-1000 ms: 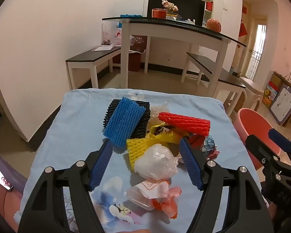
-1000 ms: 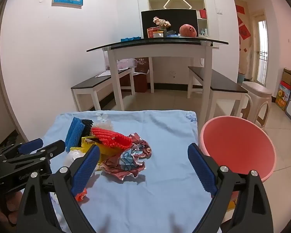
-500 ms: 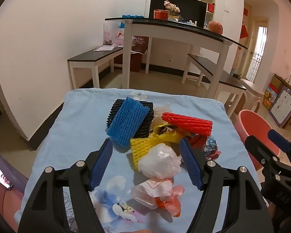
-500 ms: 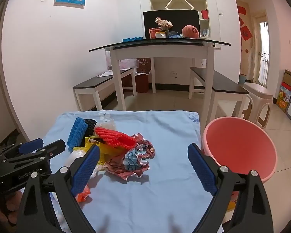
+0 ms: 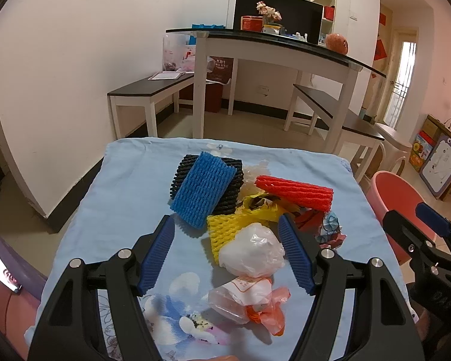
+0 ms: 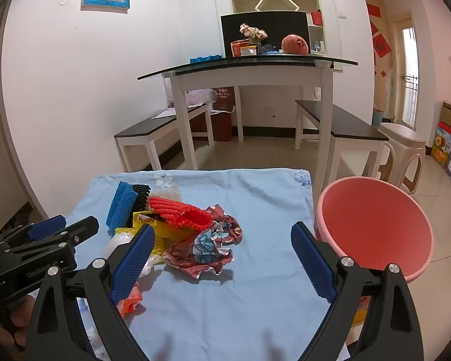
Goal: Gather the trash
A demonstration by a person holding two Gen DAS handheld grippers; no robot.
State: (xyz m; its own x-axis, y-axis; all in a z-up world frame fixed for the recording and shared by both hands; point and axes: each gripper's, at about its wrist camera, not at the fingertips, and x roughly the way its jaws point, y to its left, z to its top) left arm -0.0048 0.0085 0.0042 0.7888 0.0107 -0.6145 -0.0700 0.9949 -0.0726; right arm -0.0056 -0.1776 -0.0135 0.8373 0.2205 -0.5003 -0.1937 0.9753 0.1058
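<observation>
1. Blue-padded fingers of the left gripper [image 5: 225,252] are spread wide, empty, hovering over a white plastic bag [image 5: 251,254].
2. The right gripper [image 6: 222,261] is likewise released, above a crumpled printed wrapper [image 6: 207,248].
3. Trash sits piled on the blue-clothed worktop [image 6: 255,294], beside a pink basin [image 6: 372,228].

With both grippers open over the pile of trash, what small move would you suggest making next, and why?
Probably ease the left gripper forward and down onto the white plastic bag. Its open jaws already frame the bag, nothing is held yet, and the pink bin stands empty beside the table.
</observation>
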